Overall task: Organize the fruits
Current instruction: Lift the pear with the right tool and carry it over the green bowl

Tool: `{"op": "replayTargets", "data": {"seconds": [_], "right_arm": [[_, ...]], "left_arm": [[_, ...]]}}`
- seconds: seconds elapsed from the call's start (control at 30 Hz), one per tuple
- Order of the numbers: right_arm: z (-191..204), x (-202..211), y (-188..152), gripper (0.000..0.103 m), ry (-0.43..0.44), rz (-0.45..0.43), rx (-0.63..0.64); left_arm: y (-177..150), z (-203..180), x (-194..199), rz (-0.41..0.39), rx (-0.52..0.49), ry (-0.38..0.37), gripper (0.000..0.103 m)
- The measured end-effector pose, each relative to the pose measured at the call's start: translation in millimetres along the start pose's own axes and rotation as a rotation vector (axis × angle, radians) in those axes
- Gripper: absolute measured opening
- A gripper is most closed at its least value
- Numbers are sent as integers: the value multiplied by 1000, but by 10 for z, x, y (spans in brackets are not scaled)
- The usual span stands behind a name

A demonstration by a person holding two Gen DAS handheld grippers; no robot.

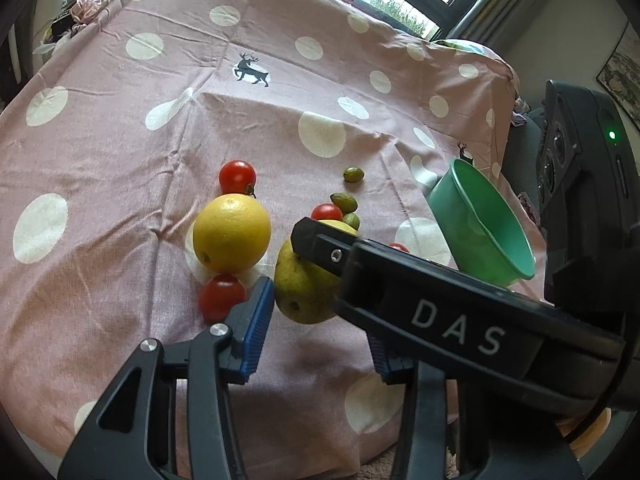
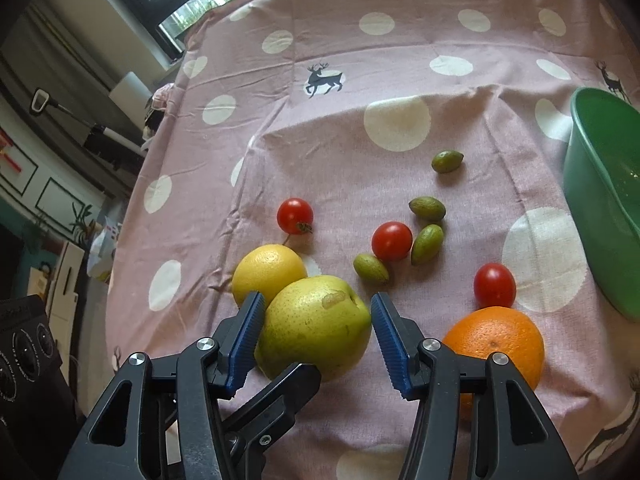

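Right wrist view: the right gripper [image 2: 316,334] has its blue pads on either side of the green pear [image 2: 316,326]; the left pad touches the skin, the right pad stands just clear, so the jaws are partly open and not yet clamped. A black finger of the left gripper [image 2: 276,404] pokes in beneath the pear. Just right lies an orange [image 2: 496,340], and a yellow citrus [image 2: 268,272] touches the pear on its far left. Further out, cherry tomatoes [image 2: 392,241] and small green olive-like fruits [image 2: 427,244] are scattered on the pink dotted cloth [image 2: 360,80]. A green bowl [image 2: 600,200] sits at the far right. In the left wrist view, the left gripper [image 1: 316,300] is partly open around the same pear [image 1: 304,292]; whether it presses I cannot tell.
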State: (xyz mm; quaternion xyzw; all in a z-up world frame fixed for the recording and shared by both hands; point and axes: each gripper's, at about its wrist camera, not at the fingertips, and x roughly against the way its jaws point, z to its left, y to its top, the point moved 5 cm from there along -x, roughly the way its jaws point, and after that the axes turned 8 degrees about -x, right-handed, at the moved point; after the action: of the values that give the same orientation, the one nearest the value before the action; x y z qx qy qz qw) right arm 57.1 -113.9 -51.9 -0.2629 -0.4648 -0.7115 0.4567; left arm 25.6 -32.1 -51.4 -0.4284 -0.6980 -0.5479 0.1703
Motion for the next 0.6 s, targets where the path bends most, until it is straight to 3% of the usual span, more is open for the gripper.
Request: {"op": "replayTargets", "data": {"seconds": [0.27, 0.6], "right_arm": [[-22, 286, 134, 57, 20, -89, -4], [-14, 899, 507, 57, 61, -245, -16]], "left_arm": [[186, -237, 133, -82, -68, -8, 42], [681, -632, 361, -193, -182, -17, 42]]}}
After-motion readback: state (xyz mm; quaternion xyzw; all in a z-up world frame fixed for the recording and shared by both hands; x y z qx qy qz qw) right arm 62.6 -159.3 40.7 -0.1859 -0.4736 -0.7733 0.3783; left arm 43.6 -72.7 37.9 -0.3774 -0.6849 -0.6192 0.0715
